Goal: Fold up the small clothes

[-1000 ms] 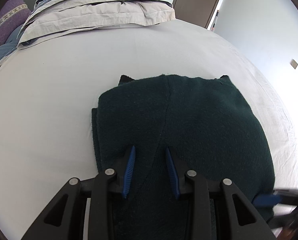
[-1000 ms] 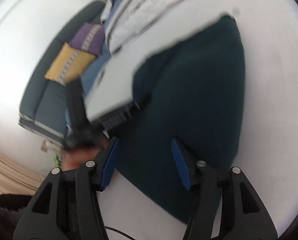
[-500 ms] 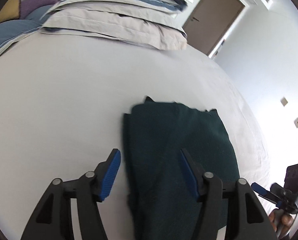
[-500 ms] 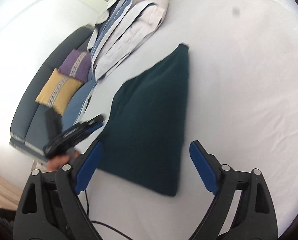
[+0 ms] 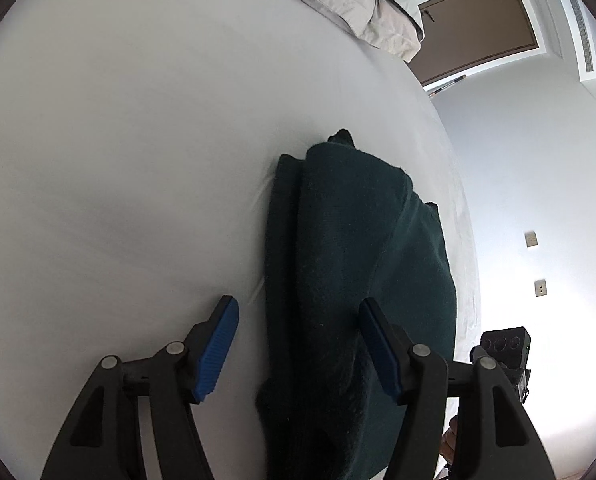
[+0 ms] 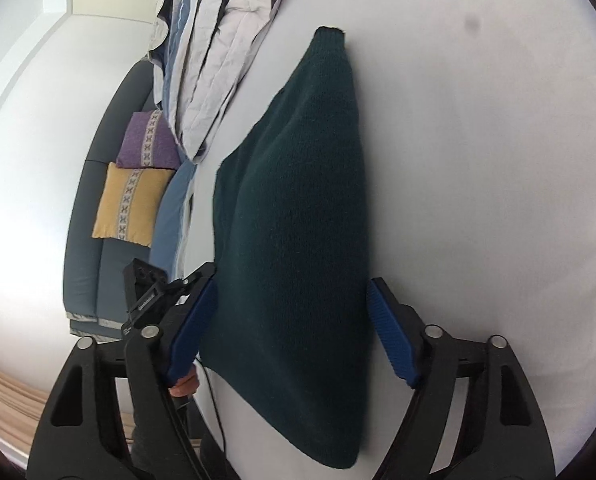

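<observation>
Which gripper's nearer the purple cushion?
Left. In the right wrist view, the left gripper sits on the sofa side of the green sweater, toward the purple cushion; the right gripper straddles the sweater's opposite end.

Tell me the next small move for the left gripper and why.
Probably lower the left gripper onto the near left edge of the dark green sweater and pinch it: both sets of jaws stand open, holding nothing, and the sweater lies only partly folded on the white bed.

I see the folded sweater (image 6: 294, 220) lying on the bed (image 6: 477, 160), the stacked bedding (image 6: 218, 52) beyond it and the sofa (image 6: 86, 248) off its left side
</observation>
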